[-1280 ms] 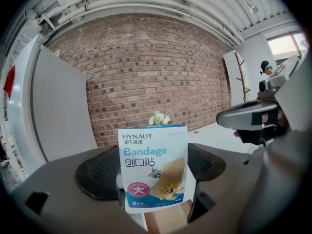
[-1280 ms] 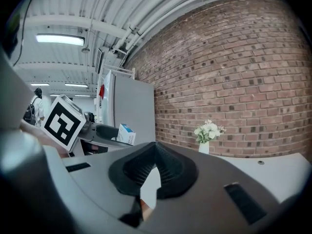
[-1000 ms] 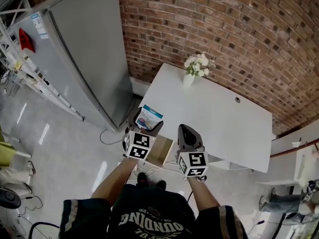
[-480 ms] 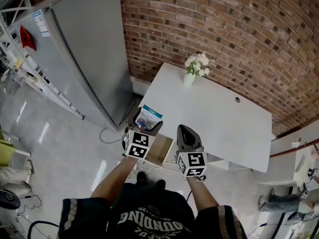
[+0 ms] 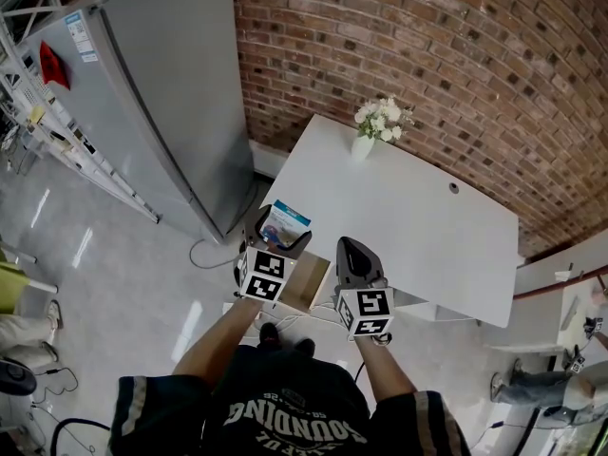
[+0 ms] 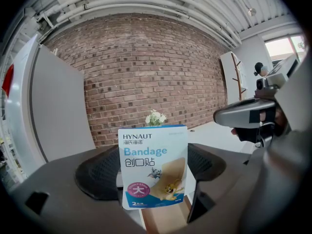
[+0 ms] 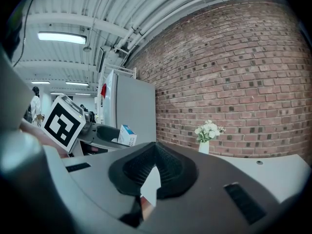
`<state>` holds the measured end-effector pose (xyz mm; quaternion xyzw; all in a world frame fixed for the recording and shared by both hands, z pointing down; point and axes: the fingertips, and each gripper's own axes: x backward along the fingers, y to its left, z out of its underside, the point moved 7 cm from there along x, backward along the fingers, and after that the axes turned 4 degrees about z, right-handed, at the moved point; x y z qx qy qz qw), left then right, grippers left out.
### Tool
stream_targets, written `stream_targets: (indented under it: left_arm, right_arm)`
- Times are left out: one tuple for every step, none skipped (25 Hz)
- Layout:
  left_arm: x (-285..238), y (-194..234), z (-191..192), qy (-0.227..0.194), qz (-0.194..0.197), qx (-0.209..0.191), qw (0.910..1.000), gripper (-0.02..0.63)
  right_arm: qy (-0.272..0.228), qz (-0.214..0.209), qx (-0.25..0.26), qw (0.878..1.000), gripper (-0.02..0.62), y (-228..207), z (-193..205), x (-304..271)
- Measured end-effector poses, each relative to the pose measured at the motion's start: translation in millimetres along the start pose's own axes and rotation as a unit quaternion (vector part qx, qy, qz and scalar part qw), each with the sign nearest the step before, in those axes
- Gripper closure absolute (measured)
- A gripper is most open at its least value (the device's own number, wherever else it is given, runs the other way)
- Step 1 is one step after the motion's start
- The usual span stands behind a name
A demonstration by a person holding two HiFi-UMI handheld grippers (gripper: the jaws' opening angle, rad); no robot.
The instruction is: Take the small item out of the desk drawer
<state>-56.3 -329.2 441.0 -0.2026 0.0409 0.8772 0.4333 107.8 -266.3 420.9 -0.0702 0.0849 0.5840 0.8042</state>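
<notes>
The bandage packet (image 6: 153, 167) is held upright between the jaws of the left gripper (image 5: 282, 238), lifted above the open drawer (image 5: 306, 291) at the near left edge of the white desk (image 5: 418, 236). Just to the right, the right gripper (image 7: 155, 172) is seen with its jaws brought together on nothing. At the desk's far left corner a vase of flowers (image 5: 366, 141) is spotted, with the brick wall (image 5: 427, 55) behind.

Blue-and-white bandage packet (image 6: 153, 167) against a red-brick wall (image 6: 146, 67).
</notes>
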Motion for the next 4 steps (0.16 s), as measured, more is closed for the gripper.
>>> stream_targets:
  left_arm:
    - [-0.1,-0.4,0.5,0.000,0.001,0.000,1.0000,0.163]
    - [-0.1,-0.8,0.8,0.001,0.001,0.000,1.0000,0.163]
    - [-0.1,-1.0,0.8,0.000,0.002,0.000,1.0000,0.163]
    - [-0.2,-1.3,0.6,0.000,0.002,0.000,1.0000,0.163]
  right_arm:
    - [0.001,0.000,0.000,1.000,0.572,0.5,0.3,0.1]
    - [0.001,-0.001,0.000,1.000,0.572,0.9,0.6,0.1]
    - [0.001,-0.001,0.000,1.000,0.572,1.2,0.9,0.1]
    - [0.002,-0.002,0.000,1.000,0.572,1.6,1.1,0.1]
